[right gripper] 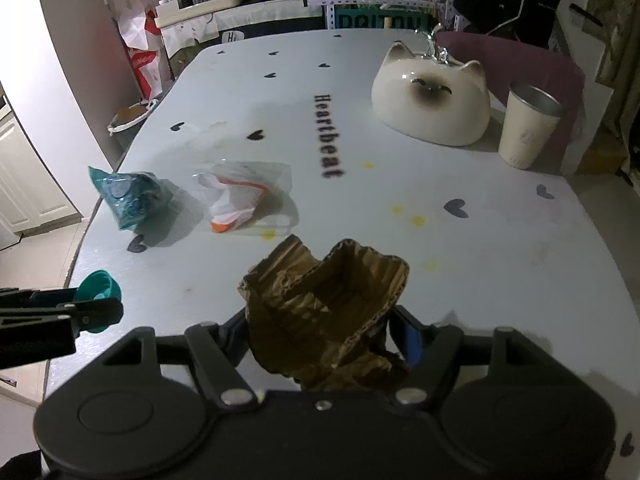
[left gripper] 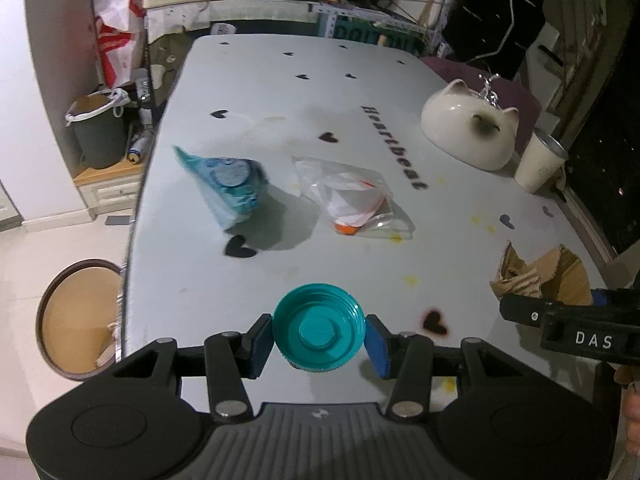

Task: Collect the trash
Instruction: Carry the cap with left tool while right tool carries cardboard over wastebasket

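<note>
My left gripper (left gripper: 319,338) is shut on a teal plastic lid (left gripper: 319,332), held above the near edge of the white table (left gripper: 240,280); the lid also shows in the right wrist view (right gripper: 98,286). My right gripper (right gripper: 320,336) is shut on a crumpled piece of brown cardboard (right gripper: 324,312), which also shows in the left wrist view (left gripper: 540,276). On the table lie a blue-green plastic wrapper (left gripper: 230,186) (right gripper: 130,196) and a clear bag with orange and white inside (left gripper: 352,200) (right gripper: 240,200).
A brown round bin (left gripper: 76,320) stands on the floor left of the table. A grey lined bin (left gripper: 98,132) sits further back left. A white cat-shaped ceramic (right gripper: 430,100) and a cream cup (right gripper: 528,128) stand at the table's right.
</note>
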The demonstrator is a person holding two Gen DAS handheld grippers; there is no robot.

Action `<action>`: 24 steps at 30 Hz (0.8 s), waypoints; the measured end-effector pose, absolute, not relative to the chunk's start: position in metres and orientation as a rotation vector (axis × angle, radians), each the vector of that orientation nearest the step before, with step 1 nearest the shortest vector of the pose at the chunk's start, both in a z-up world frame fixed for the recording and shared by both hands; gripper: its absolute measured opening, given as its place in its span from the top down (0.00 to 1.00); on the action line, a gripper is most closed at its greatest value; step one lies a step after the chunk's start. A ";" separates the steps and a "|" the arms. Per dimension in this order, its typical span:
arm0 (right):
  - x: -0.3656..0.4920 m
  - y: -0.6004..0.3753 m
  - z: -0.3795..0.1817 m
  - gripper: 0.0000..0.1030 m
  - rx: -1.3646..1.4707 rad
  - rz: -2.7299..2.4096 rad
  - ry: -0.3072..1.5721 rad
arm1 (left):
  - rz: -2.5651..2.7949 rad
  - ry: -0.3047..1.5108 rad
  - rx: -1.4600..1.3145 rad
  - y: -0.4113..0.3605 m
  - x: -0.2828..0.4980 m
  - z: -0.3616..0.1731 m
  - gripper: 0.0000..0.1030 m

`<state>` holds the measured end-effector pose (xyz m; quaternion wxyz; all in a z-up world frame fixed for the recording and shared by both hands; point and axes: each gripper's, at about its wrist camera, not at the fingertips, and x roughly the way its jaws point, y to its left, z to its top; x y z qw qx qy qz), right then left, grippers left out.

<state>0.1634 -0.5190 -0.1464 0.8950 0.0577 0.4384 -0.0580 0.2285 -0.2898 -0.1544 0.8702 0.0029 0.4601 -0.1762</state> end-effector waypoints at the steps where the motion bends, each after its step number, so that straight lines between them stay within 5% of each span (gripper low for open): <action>1: 0.161 -0.516 -0.145 0.30 0.117 -0.120 0.905 | -0.362 0.959 0.004 -0.285 0.225 -0.152 0.52; 24: 0.147 -0.392 -0.120 0.30 0.037 -0.098 0.871 | -0.290 0.930 -0.079 -0.143 0.200 -0.136 0.52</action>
